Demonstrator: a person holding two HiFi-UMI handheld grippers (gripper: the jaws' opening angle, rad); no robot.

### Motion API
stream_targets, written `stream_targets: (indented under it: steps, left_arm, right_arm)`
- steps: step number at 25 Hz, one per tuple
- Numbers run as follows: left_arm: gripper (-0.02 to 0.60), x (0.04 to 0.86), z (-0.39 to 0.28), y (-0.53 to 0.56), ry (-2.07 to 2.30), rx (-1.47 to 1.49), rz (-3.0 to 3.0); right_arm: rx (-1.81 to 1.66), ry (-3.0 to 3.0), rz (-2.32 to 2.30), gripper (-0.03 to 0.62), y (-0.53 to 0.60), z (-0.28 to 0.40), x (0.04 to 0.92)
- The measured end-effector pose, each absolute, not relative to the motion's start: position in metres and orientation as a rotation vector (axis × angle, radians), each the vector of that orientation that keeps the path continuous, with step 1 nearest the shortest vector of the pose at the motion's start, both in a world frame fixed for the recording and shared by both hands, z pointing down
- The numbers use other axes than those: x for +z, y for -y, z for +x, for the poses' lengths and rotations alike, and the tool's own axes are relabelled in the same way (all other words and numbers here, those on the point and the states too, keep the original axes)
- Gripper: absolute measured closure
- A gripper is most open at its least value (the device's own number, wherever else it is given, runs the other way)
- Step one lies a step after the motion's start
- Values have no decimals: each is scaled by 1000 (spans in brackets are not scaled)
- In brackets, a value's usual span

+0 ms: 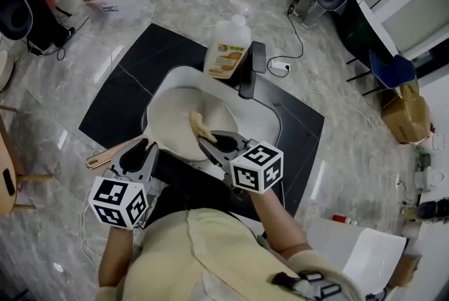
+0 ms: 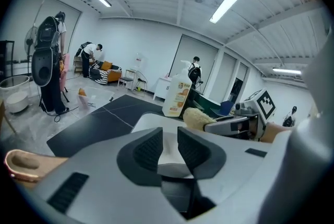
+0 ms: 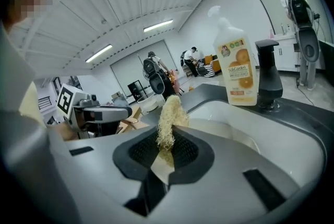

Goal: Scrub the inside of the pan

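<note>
Nearest, left gripper (image 1: 144,150) clamps the rim of the pan (image 1: 172,125), mid-frame in the sink (image 1: 263,121); right gripper (image 1: 212,145) pinches a fibrous scrubber (image 1: 200,125) over it. Scrubbing looks ready to begin: press down, rub.

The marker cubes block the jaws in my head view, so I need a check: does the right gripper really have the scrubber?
Observer: Yes. In the right gripper view the right gripper is shut on the lower end of the scrubber. Its fibrous tuft stands up past the pads.
Operator: And the left gripper, is it on the pan?
Observer: It looks so. In the left gripper view the pan's pale rim sits between the two pads, which appear to press on it. The handle sticks out just to that gripper's left.
</note>
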State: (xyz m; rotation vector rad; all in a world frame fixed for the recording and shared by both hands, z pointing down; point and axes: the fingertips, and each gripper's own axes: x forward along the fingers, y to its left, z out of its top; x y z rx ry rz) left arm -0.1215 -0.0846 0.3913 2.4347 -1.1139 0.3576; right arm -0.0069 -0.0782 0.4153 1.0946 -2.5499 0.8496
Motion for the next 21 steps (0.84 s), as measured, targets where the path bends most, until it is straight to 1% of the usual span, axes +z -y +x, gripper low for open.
stream_targets:
  steps: [11,21]
  left_arm:
    - [488,396,-118,85,1088,390,2443]
    - [488,393,-114,88,1042,335,2468]
  right_arm:
    - [816,2530,1106,542,81,-9,420]
    - [841,2531,1091,542,86,-12,424]
